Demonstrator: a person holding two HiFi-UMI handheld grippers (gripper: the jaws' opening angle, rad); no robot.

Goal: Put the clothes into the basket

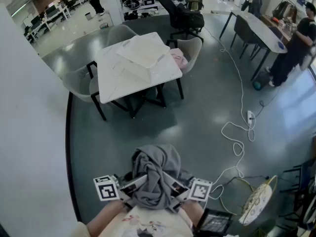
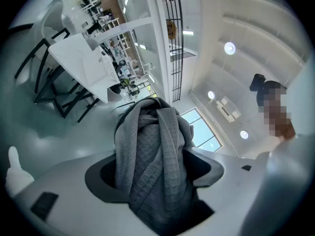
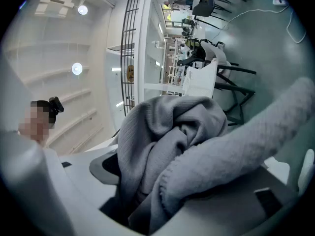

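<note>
Grey garment (image 1: 155, 169) lies bunched at 6 o'clock, draped across both tongs. At 7 o'clock the left gripper (image 1: 129, 185) has its jaws spread wide, with cloth lying loose between them. The right gripper (image 1: 180, 189) at 5 o'clock gapes likewise, with cloth heaped through it. At 12 o'clock stands a white table (image 1: 123, 73), with a pink cloth (image 1: 178, 59) on the chair (image 1: 193, 47) at its right. A power strip (image 1: 250, 117) lies at 3 o'clock.

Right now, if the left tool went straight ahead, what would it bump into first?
The grey garment, already bunched between the left tool's wide-open jaws. What lies past it is hidden behind the cloth.
</note>
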